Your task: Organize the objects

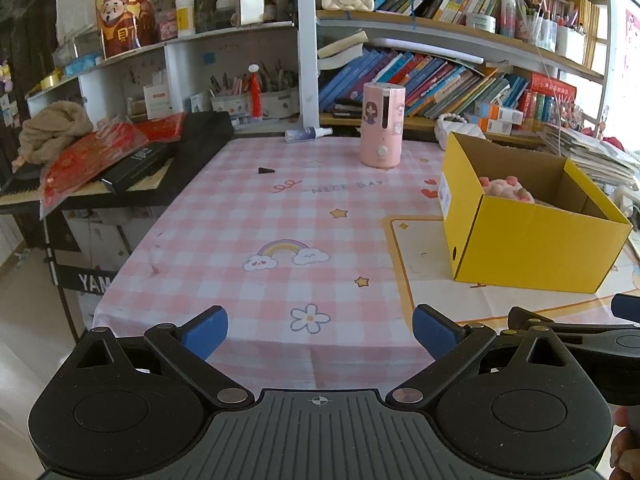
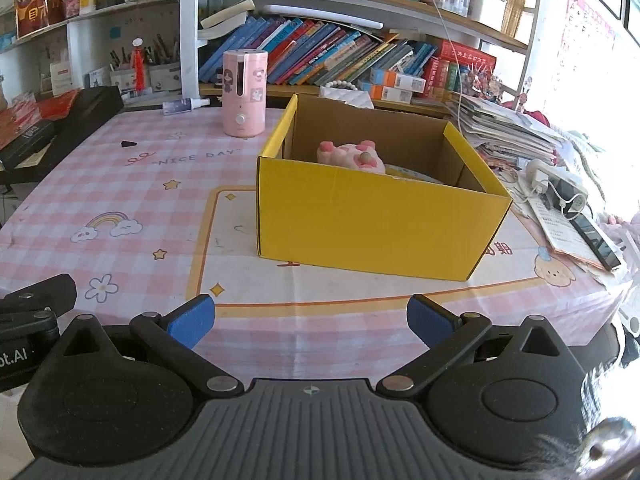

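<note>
Ahead of the right jaws: yellow box (image 2: 372, 224), open top, sat on the checked tablecloth (image 2: 132, 184), well apart from the blue fingertips.
Box contents: pink plush toy (image 2: 350, 154) lay inside, toward the back wall; only its top showed above the near wall.
Box from left view: same yellow box (image 1: 528, 236) stood ahead and right of the left jaws, plush toy (image 1: 506, 188) just visible over the rim.
Right gripper (image 2: 310, 320): jaws spread wide, nothing between them, low over the near table edge.
Left gripper (image 1: 320, 330): jaws spread wide too, holding nothing, over the near edge of the cloth.
Grippers together: the right gripper's fingers showed at the right edge of the left view; the two sat side by side, whether touching couldn't be told.
Far beyond the left jaws: pink cylindrical canister (image 1: 382, 126) stood upright, left of the box, apart from it.
Behind the canister: small spray bottle (image 1: 308, 134) lay on its side at the table's back edge.
Ahead-left of left jaws: small black triangular piece (image 1: 266, 170) lay alone on the cloth.
Far left: black keyboard (image 1: 160, 168) with red packets on it, beside the table.
Background: bookshelf (image 2: 360, 52) packed with books.
Right of box: stacked papers (image 2: 508, 132) and a phone (image 2: 596, 240).
</note>
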`<control>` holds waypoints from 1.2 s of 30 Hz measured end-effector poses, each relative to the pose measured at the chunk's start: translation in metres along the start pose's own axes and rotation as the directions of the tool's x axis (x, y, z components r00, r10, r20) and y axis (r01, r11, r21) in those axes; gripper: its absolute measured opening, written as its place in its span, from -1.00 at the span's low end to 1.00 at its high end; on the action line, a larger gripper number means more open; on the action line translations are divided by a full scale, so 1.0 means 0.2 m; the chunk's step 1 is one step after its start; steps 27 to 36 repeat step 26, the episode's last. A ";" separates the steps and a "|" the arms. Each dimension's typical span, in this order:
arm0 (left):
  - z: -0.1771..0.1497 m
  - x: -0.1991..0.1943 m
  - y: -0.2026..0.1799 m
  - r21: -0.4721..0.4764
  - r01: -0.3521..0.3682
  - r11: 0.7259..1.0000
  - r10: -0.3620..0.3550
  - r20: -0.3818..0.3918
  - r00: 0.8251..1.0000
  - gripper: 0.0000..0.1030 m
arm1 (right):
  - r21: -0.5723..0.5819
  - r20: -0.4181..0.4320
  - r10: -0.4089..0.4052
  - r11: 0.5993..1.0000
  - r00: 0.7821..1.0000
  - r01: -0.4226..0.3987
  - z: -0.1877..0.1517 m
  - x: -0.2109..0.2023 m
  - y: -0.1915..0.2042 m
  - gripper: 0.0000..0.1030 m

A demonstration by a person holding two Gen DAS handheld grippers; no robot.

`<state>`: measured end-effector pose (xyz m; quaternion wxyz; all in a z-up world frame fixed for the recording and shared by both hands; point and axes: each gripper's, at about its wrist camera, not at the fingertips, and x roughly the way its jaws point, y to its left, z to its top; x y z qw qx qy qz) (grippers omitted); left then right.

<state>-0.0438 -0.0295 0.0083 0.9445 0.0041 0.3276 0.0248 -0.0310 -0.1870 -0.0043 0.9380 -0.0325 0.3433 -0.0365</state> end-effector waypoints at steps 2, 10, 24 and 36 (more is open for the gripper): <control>0.00 0.00 0.00 -0.001 -0.002 1.000 0.002 -0.003 1.000 0.94 | -0.003 -0.001 -0.002 1.000 1.000 0.002 0.00 0.00 0.00 1.00; 0.00 0.00 0.01 -0.009 -0.006 1.000 0.006 -0.012 1.000 0.94 | -0.003 0.000 -0.003 1.000 1.000 0.003 0.00 0.00 0.00 1.00; 0.00 0.02 0.02 -0.009 -0.007 1.000 0.006 -0.028 1.000 0.94 | -0.005 -0.008 -0.010 1.000 1.000 0.010 -0.02 -0.01 0.00 1.00; 0.00 0.02 0.01 -0.009 -0.007 1.000 0.006 -0.028 1.000 0.94 | -0.004 -0.010 -0.009 1.000 1.000 0.009 -0.02 -0.01 0.00 1.00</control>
